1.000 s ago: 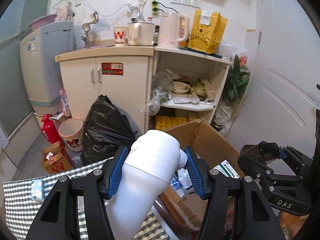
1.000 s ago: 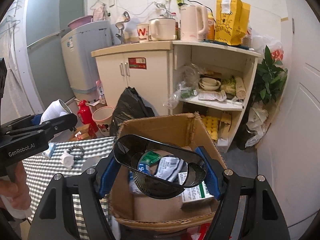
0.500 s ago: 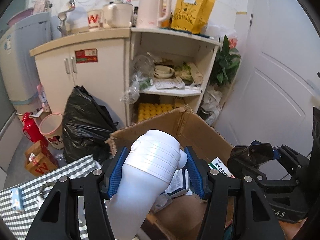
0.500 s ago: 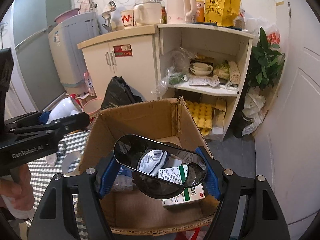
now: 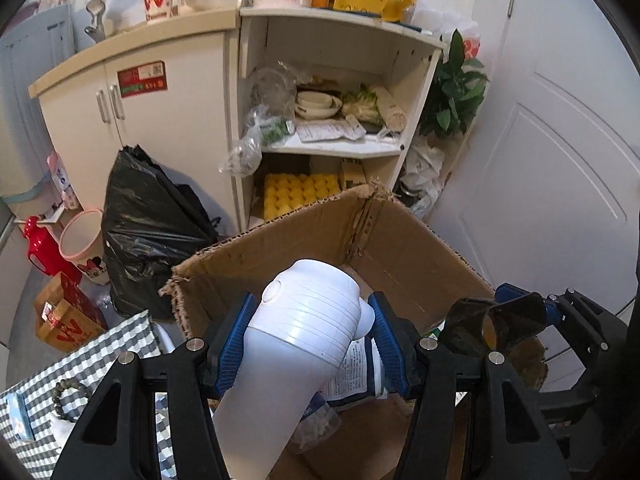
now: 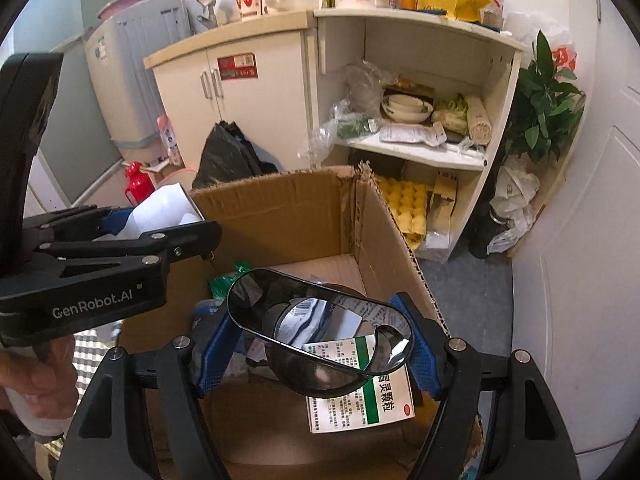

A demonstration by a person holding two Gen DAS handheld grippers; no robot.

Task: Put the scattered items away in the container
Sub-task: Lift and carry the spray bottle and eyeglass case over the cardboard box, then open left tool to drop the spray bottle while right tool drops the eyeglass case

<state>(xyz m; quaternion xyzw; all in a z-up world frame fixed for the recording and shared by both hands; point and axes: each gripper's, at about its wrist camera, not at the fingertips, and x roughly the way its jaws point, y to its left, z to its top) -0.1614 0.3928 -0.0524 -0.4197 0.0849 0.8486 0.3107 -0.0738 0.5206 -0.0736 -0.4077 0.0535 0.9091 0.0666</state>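
Observation:
My left gripper is shut on a white bottle, held over the open cardboard box. My right gripper is shut on a dark oval plastic cup, which hangs above the box interior. Inside the box lie a green-and-white medicine carton, paper packets and a green wrapper. In the left wrist view the right gripper with the dark cup sits over the box's right wall. The left gripper and white bottle show at the left of the right wrist view.
A checked tablecloth to the left carries a bead bracelet and a small blue packet. Behind the box stand a black rubbish bag, a cream cabinet, open shelves, a plant and a white door.
Both grippers have moved forward and down over the box, still holding the bottle and the cup. The box interior now fills more of both views.

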